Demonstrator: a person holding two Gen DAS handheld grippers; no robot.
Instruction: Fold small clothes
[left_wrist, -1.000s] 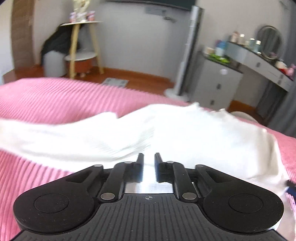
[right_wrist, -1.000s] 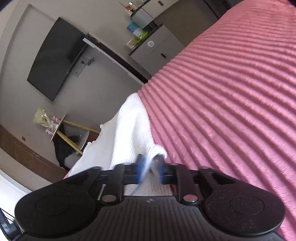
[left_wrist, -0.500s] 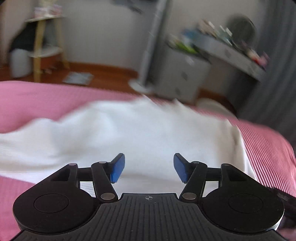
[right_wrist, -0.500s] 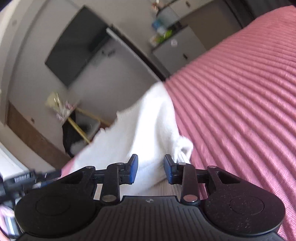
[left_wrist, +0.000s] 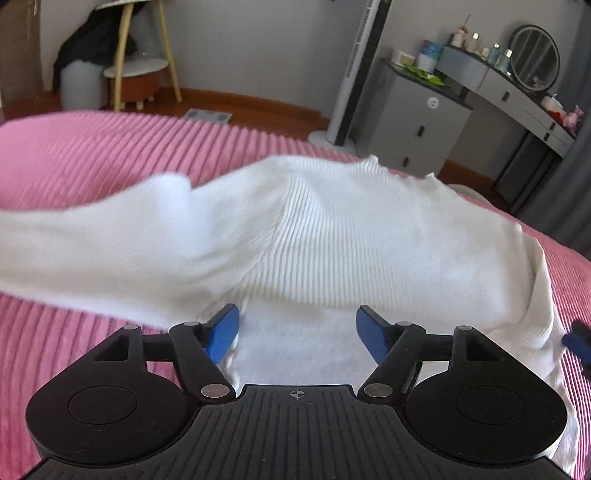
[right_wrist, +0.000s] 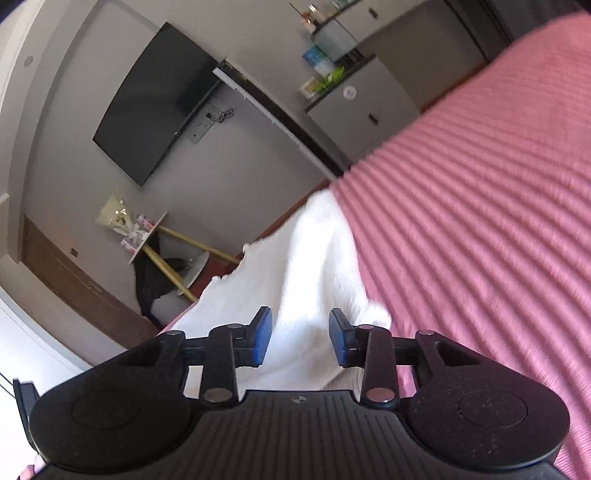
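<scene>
Left hand-held gripper (left_wrist: 297, 334) first: we see its blue pads, pinched on the white ribbed sweater (left_wrist: 332, 229) a second ago, have just been opening and now stand wide, the knit lying loose between them on the pink bed (left_wrist: 92, 155). Right hand-held gripper (right_wrist: 300, 341) has likewise eased apart, released. We judge one fold laid down. Only the left view shows the sleeve spread out; only the right shows bare bedspread beside the sweater's edge.
</scene>
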